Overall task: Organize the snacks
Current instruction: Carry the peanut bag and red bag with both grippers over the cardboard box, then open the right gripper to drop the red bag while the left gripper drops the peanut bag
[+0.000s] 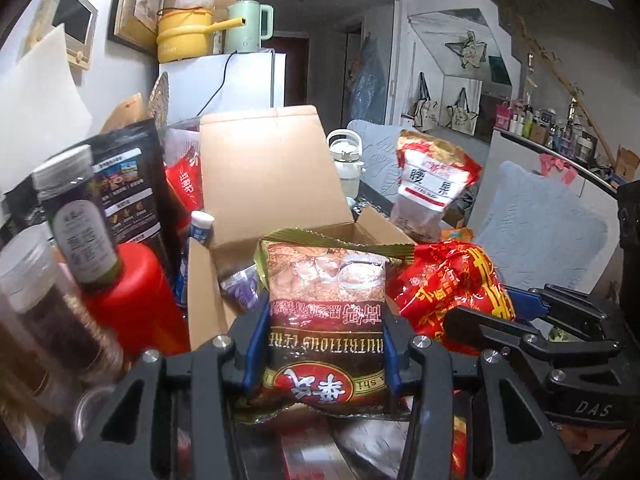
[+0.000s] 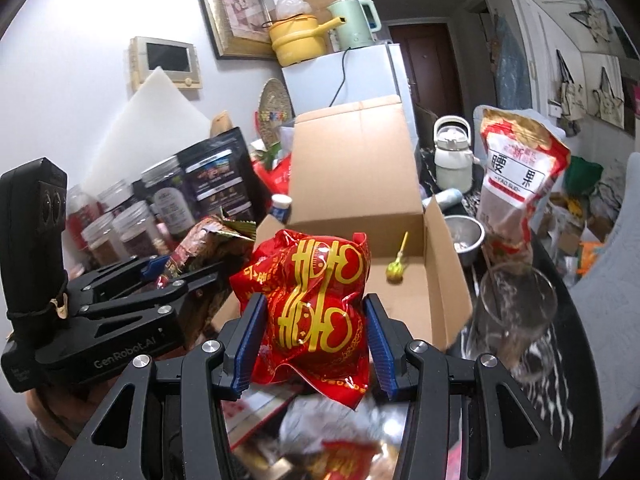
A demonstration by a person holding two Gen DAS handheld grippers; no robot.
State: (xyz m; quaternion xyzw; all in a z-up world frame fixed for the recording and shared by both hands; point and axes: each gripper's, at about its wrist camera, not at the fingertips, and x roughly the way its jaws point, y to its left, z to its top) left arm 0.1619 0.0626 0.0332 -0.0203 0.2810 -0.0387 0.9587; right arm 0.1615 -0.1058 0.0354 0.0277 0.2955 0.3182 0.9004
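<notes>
**A:** ok so what's picked up by one cam and missed by the other?

**B:** Only in the right wrist view can a yellow-green lollipop (image 2: pixel 395 268) be seen lying on the floor of the open cardboard box (image 2: pixel 356 184), plus a steel bowl (image 2: pixel 464 236) and an empty glass (image 2: pixel 516 312) to the right of it. Only in the left view is a purple wrapper (image 1: pixel 240 290) spotted inside the box's near-left corner, and a red bottle (image 1: pixel 136 300) just beside the box.

**A:** readable text?

**B:** "NUTRITIOUS CER…" is printed upside down on the cereal bag (image 1: pixel 326 332). "YAO GUO" is read on the cashew pouch (image 2: pixel 516 176), standing to the right of the box. "GenRobot.AI" is marked on the left tool's body in the right view, "DAS" on the right tool's in the left view.

**A:** and the tools?

**B:** The brown-gold cereal bag is pinched between the blue pads of the left tool (image 1: pixel 326 354), held over the box's near edge. A crinkled red packet (image 2: pixel 316 312) with yellow characters is squeezed by the right tool (image 2: pixel 316 342), also at the near edge.
</notes>
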